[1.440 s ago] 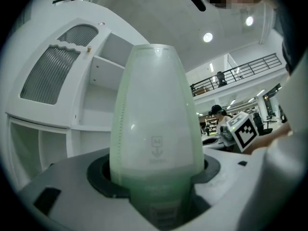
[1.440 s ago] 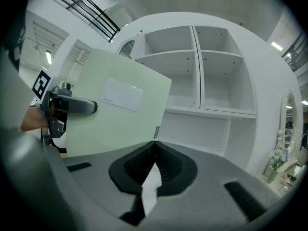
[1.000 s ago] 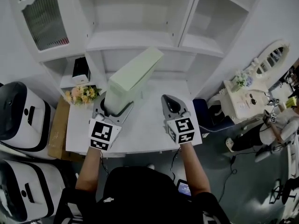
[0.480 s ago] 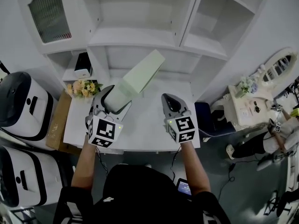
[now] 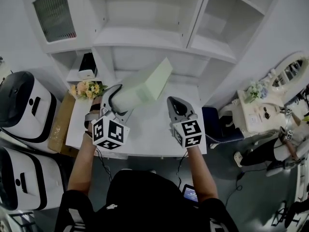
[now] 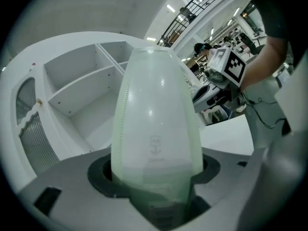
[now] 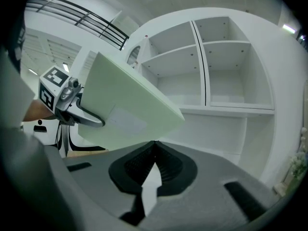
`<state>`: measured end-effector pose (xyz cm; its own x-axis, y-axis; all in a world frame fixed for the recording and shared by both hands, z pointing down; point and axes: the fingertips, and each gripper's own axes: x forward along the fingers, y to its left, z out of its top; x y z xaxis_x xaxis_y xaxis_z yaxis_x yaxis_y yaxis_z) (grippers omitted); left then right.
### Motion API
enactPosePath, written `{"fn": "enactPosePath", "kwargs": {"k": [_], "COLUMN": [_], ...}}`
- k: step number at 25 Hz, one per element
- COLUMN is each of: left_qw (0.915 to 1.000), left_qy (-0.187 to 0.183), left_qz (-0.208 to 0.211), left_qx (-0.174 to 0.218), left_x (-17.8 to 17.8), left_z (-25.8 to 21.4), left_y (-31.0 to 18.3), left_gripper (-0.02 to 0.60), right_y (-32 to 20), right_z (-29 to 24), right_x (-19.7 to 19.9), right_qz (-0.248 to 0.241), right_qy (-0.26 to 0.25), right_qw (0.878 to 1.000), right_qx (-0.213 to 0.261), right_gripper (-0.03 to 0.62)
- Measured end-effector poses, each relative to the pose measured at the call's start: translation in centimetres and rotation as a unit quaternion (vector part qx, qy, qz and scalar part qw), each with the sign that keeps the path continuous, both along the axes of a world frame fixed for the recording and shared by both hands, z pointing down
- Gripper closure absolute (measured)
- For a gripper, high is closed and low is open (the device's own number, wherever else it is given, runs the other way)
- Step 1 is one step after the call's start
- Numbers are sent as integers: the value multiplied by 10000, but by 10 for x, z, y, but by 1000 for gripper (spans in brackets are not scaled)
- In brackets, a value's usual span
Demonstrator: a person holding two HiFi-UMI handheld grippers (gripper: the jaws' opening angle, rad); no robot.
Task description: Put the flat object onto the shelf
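The site was a mock-up domestic room set inside a larger laboratory or workshop hall. Household fittings were present: a white shelf unit [image 5: 145,35], a white table [image 5: 149,129], flowers [image 5: 86,88] and a dressing table [image 5: 258,114] with an oval mirror [image 5: 289,69]. Around them stood two white machines [image 5: 21,110], possibly robots, with floor cables [image 5: 239,178], a mezzanine railing [image 7: 77,18] and ceiling lights [image 6: 172,7].

A bunch of pink and yellow flowers [image 5: 86,89] sits at the far left corner of the white table [image 5: 149,134]. Just behind it stands a small black-and-white box [image 5: 87,67]. A brown cardboard box [image 5: 58,127] lies against the table's left edge, with two white-and-black machines [image 5: 19,111] beside it. To the right are a blue stool [image 5: 217,122] and a white vanity [image 5: 256,111] with an oval mirror [image 5: 289,71]. A person [image 5: 285,144] sits beyond.
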<state>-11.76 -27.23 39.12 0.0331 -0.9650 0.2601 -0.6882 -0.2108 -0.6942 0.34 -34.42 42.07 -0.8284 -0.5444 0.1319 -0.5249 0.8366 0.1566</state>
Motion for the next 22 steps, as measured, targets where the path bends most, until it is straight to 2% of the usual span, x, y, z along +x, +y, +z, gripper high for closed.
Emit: {"fn": "enactPosePath", "kwargs": {"k": [9, 17, 22], "left_qw": [9946, 9834, 9774], "left_qy": [-1011, -1807, -2107], "left_qz": [165, 164, 151], "left_qx": [-191, -87, -58], "left_x": [0, -5, -2], "left_z": [-2, -11, -21], "left_y": [1, 6, 11], "left_gripper": [273, 273, 273], "right_y": [5, 13, 16], "right_z": [-10, -19, -26], "right_x": [-10, -21, -23], "right_qz": [84, 110, 155], "right_qy": [-46, -105, -193], "right_qw": [9999, 9999, 9996], "right_qx": [44, 78, 106], "right_gripper": [608, 608, 608]}}
